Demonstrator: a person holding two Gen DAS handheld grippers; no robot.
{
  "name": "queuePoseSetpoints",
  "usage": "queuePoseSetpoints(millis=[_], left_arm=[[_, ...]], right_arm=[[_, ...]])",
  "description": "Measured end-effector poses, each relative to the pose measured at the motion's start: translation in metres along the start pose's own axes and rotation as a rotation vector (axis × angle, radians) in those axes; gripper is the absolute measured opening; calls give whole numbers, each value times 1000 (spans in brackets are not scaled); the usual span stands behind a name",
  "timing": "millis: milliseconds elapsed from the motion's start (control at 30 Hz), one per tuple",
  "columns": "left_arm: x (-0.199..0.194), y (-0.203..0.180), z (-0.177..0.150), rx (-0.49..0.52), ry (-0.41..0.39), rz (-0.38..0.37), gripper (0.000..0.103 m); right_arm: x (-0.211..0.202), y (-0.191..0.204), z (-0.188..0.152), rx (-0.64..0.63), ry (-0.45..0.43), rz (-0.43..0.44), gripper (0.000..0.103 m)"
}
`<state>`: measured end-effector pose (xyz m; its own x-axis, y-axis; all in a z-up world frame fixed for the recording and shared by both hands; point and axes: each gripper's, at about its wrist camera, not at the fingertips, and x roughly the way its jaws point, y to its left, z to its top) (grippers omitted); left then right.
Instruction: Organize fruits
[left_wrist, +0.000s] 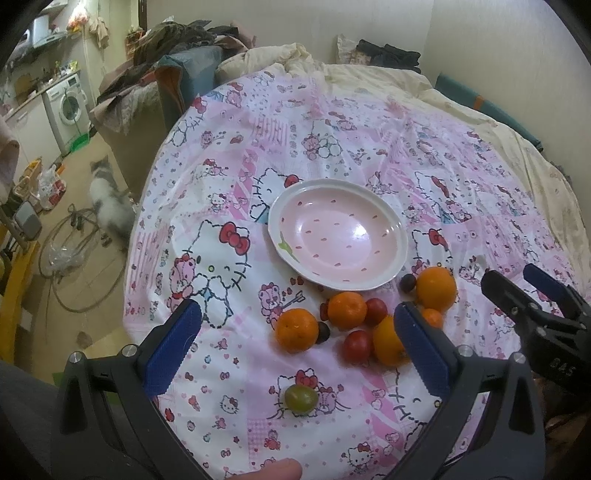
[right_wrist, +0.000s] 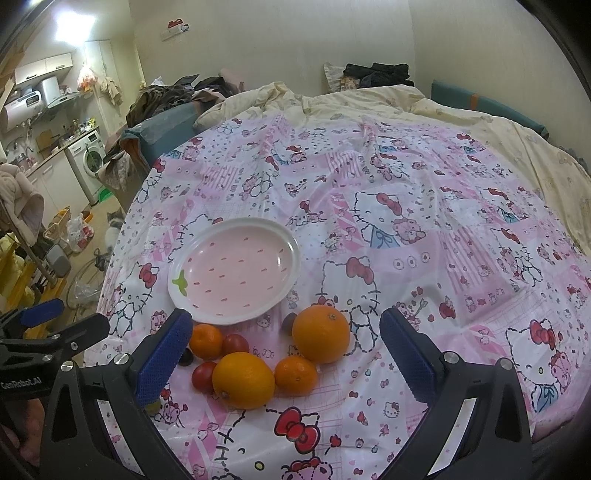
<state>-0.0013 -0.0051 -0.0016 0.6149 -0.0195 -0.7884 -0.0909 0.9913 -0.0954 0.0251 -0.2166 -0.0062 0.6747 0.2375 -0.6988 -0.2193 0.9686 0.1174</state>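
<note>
An empty pink strawberry-print plate (left_wrist: 338, 236) (right_wrist: 236, 271) lies on the Hello Kitty cloth (left_wrist: 332, 129). Just in front of it lie loose fruits: a big orange (left_wrist: 436, 288) (right_wrist: 321, 334), a yellow-orange one (right_wrist: 243, 380), small mandarins (left_wrist: 297, 329) (left_wrist: 346, 310) (right_wrist: 295, 374), red cherry tomatoes (left_wrist: 357, 345) (right_wrist: 204, 376), dark grapes (left_wrist: 408, 283) and a green grape (left_wrist: 301, 398). My left gripper (left_wrist: 295, 358) is open above the fruits, the green grape between its fingers. My right gripper (right_wrist: 284, 363) is open around the oranges and shows in the left wrist view (left_wrist: 517, 291).
The cloth covers a bed with a cream quilt (right_wrist: 369, 99) and dark clothes (right_wrist: 376, 74) at the back. The bed's left edge drops to a floor with a cat (left_wrist: 107, 199), cables, bags and a washing machine (left_wrist: 68, 103).
</note>
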Motion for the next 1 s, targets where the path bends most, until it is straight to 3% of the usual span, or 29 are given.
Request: queuePoseSetpoints(millis=[1000], left_arm=[[1, 6, 2, -13, 8, 13, 103]], right_arm=[[-1, 1, 0, 13, -5, -1, 103]])
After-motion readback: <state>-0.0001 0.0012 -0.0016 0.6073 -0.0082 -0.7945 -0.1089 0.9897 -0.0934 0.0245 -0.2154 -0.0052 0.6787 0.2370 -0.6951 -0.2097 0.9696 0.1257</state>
